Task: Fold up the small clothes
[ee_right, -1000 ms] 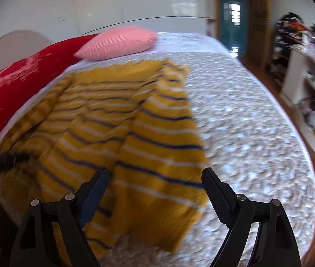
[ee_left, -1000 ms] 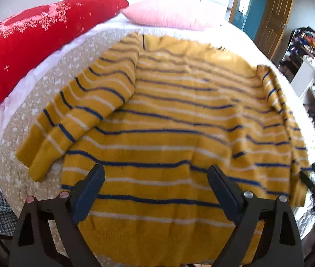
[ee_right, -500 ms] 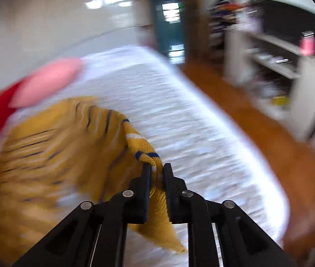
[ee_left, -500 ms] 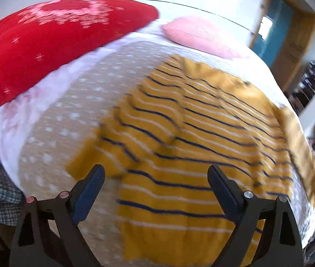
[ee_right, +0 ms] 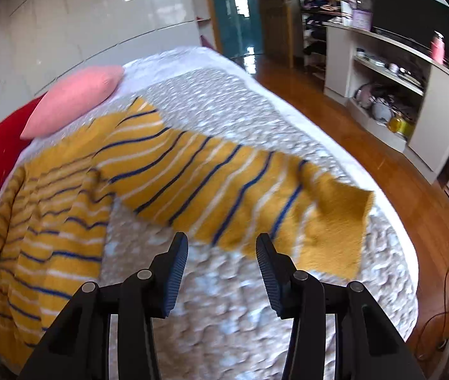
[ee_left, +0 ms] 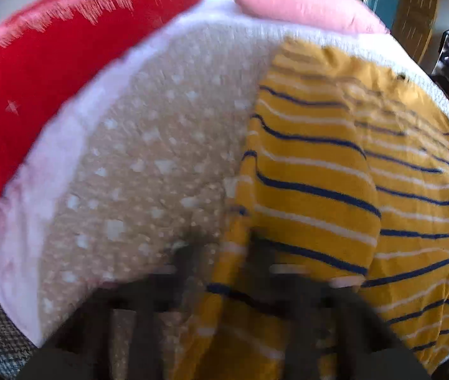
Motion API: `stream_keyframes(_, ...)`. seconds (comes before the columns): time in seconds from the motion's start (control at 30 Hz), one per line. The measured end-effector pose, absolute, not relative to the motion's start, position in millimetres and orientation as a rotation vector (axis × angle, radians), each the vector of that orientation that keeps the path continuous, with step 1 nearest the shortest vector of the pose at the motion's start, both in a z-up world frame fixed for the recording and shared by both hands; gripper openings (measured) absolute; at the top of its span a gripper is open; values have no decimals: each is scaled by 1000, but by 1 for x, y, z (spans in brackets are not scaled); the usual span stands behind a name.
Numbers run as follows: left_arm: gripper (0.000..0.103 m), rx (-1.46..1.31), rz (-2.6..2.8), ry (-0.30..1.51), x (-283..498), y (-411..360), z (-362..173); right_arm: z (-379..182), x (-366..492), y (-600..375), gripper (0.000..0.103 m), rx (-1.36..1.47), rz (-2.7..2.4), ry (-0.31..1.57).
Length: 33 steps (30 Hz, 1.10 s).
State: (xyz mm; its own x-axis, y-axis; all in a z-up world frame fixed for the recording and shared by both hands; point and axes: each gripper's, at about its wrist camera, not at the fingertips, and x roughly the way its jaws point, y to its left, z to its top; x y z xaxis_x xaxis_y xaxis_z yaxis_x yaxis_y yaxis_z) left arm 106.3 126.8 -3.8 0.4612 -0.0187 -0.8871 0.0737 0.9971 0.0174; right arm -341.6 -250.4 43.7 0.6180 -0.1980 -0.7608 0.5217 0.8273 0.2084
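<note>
Right tool [ee_right: 221, 255]: jaws are seen spread, nothing between them, held low over the bed [ee_right: 224, 310] just short of the sleeve [ee_right: 224, 186]. The sleeve is laid out flat to the side, cuff toward the bed edge, apart from the tool pads. It is judged to be stretched out so that a clean fold line can be made across the body.

Left tool [ee_left: 221, 272]: heavily blurred at the frame bottom; the fingers appear drawn close with yellow cloth between them, but a grip cannot be told for certain. The other sleeve [ee_left: 306, 196] is seen lying folded along the sweater's left side, right at the tool, likely being taken so it can be spread like the first.

Sweater [ee_right: 53, 221]: yellow, blue and white stripes, spread on the bed, body bunched in places. No fold of the body is seen yet; the task is judged early.

Farther back: a red pillow [ee_left: 50, 72] and a pink pillow [ee_left: 300, 3] are set at the bed head, clear of the sweater. Shelves [ee_right: 392, 72] and a wood floor [ee_right: 414, 196] are seen beyond the bed.
</note>
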Motion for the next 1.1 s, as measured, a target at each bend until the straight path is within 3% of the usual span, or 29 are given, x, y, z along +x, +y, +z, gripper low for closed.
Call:
stream_keyframes(0.03, 4, 57, -53, 1085, 109, 129, 0, 44, -337, -242, 49, 419, -415, 814)
stream_keyframes(0.27, 5, 84, 329, 967, 140, 201, 36, 68, -331, -216, 49, 352, -357, 814)
stream_keyframes(0.43, 19, -10, 266, 919, 98, 209, 53, 60, -320, -205, 53, 386, -288, 831)
stream_keyframes(0.53, 33, -55, 130, 933, 66, 186, 54, 48, -316, -200, 56, 435, -213, 854)
stream_keyframes(0.7, 36, -160, -153, 1017, 11, 133, 29, 34, -330, -188, 59, 509, -64, 874)
stream_keyframes(0.87, 52, -139, -262, 1069, -2, 87, 5, 25, -348, -169, 63, 505, -1, 899)
stream_keyframes(0.93, 50, -54, -213, 1045, -7, 68, 2, 22, -353, -162, 66, 495, 6, 903)
stream_keyframes(0.97, 31, -30, -198, 1046, -7, 63, 1, 21, -357, -155, 66, 479, 2, 892)
stream_keyframes(1.0, 20, -23, -183, 1052, -8, 61, 1, 21, -359, -152, 64, 472, 2, 888)
stream_keyframes(1.03, 12, -34, -177, 1063, -8, 62, 3, 21, -361, -149, 48, 464, 5, 884)
stream_keyframes(1.07, 11, -61, -179, 1071, -7, 66, 6, 22, -358, -143, 33, 453, 37, 887)
stream_keyframes(1.1, 11, -84, -172, 1074, -9, 70, 12, 22, -359, -141, 11, 455, 59, 890)
